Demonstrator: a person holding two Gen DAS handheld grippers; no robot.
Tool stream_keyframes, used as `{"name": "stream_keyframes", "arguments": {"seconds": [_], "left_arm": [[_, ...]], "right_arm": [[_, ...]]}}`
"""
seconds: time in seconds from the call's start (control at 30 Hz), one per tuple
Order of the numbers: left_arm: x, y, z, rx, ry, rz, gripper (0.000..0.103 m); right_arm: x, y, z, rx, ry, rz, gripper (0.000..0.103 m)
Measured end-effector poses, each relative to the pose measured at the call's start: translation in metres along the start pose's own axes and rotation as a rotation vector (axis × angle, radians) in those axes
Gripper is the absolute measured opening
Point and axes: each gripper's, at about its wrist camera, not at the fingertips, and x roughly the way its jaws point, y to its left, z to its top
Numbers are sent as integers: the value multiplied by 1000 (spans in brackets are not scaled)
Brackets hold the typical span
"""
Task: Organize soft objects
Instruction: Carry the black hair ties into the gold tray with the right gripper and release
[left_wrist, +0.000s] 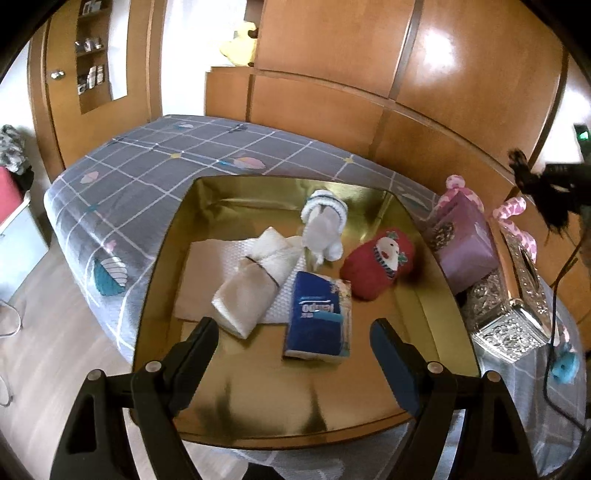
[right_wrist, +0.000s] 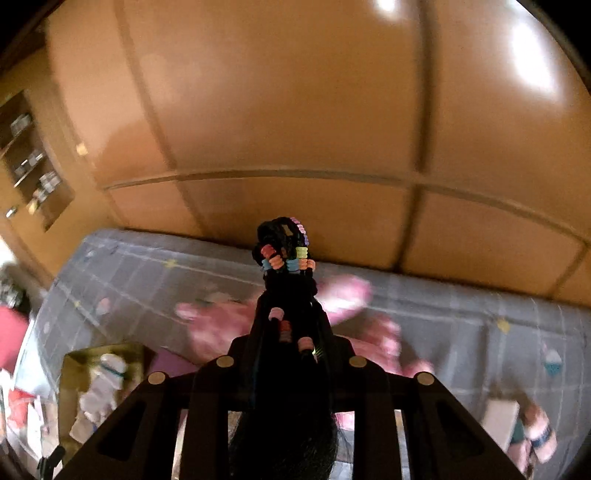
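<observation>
The right claw (right_wrist: 286, 291) pinches a black hairpiece with coloured beads (right_wrist: 286, 254), held above the bed (right_wrist: 461, 314); the left claw (left_wrist: 295, 332) hangs spread over the gold tray (left_wrist: 162, 258) on that bed, nothing between its fingers

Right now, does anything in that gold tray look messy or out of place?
Yes. In the gold tray, the blue tissue pack lies crooked with its label upside down, and the pale folded cloth sprawls loosely over the white sheet rather than lying folded flat. Nothing looks spilled or damaged.
</observation>
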Motion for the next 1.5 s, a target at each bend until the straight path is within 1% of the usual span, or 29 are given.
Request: {"name": "stream_keyframes", "arguments": {"seconds": [0.1,0.13,0.2,0.3,0.37,0.47,0.57,0.6,0.7,0.73,0.8,0.87,0.97,1.1,1.27,1.5], "left_arm": [[-2,6,0,-10,-5,13,84],[-3,7,0,-13,-6,17,84],[-4,11,-1,-22,-10,24,84],[-5,17,0,-34,-12,34,84],[-6,20,0,-45,-15,39,84],[-7,21,-1,-49,-16,43,84],[-7,21,-1,-50,-18,41,84],[-7,21,-1,-49,-18,41,84],[-7,20,-2,-44,-18,41,84],[-7,19,-3,-42,-18,42,84],[-7,18,-3,-37,-21,42,84],[-8,16,-4,-29,-25,46,84],[-8,14,-4,-24,-27,46,84],[-12,10,-3,-11,-41,47,84],[-19,0,-3,23,-62,47,84],[-29,-20,-5,86,-81,38,84]], "right_arm": [[2,42,-2,-90,-19,101,24],[0,61,-7,-136,-23,152,24],[-3,89,-18,-210,-18,222,24],[-8,136,-46,-344,14,322,24],[-8,162,-71,-417,59,358,24],[-1,182,-105,-461,148,347,24],[12,193,-133,-440,239,334,24],[13,195,-141,-437,252,332,24],[23,201,-161,-428,297,283,26],[27,201,-167,-424,309,281,26],[33,203,-173,-413,312,262,27],[34,202,-176,-395,316,259,31],[26,200,-175,-375,303,271,31],[11,191,-175,-368,257,274,31],[-11,180,-176,-375,179,261,31],[-40,157,-177,-361,84,217,31]]}}
